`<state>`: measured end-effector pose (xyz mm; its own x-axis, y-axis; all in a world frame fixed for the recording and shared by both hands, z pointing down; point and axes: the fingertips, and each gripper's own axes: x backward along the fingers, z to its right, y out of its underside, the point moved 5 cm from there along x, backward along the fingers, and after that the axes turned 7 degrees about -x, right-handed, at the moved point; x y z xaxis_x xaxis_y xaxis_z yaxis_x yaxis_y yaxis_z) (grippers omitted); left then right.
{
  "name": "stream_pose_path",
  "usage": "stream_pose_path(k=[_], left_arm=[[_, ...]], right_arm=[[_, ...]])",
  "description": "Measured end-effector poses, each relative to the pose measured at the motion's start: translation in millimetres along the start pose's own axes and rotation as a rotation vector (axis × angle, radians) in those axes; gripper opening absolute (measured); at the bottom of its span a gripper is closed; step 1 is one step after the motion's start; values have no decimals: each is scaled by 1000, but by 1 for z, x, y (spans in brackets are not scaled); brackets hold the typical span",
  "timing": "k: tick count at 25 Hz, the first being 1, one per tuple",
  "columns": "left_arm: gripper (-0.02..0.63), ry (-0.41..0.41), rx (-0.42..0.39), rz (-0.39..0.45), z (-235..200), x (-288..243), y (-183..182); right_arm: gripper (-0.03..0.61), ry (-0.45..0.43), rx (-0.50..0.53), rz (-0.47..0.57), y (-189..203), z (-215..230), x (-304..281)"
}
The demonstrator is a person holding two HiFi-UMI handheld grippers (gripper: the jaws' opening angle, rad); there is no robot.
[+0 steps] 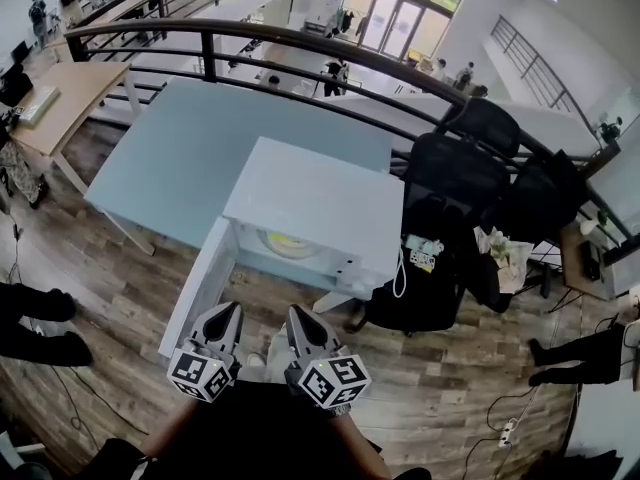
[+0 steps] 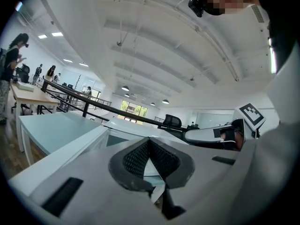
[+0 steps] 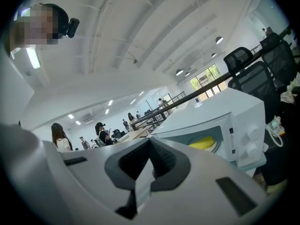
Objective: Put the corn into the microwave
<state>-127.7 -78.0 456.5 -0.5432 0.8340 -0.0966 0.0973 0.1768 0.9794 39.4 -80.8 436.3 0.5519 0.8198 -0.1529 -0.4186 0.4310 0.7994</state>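
The corn [image 3: 205,143] lies inside the microwave [image 1: 320,203] on the table [image 1: 180,158], at twelve o'clock from us, so we judge the placing done. Our left gripper [image 1: 230,311] and right gripper [image 1: 297,313] hang side by side, jaws together and empty, since nothing needs carrying. The door [image 1: 200,286] stands open toward ten o'clock, probably awaiting closing.

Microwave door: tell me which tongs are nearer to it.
Left. The left tongs sit just beside the outer end of the open microwave door. The right tongs are farther right, with the left tongs between them and the door.
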Motion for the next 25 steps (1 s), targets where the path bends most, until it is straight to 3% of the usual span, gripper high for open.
stream_pose_path(k=[25], left_arm=[[2, 4, -50, 35, 10, 2, -10]], right_arm=[[8, -17, 14, 31, 5, -8, 12]])
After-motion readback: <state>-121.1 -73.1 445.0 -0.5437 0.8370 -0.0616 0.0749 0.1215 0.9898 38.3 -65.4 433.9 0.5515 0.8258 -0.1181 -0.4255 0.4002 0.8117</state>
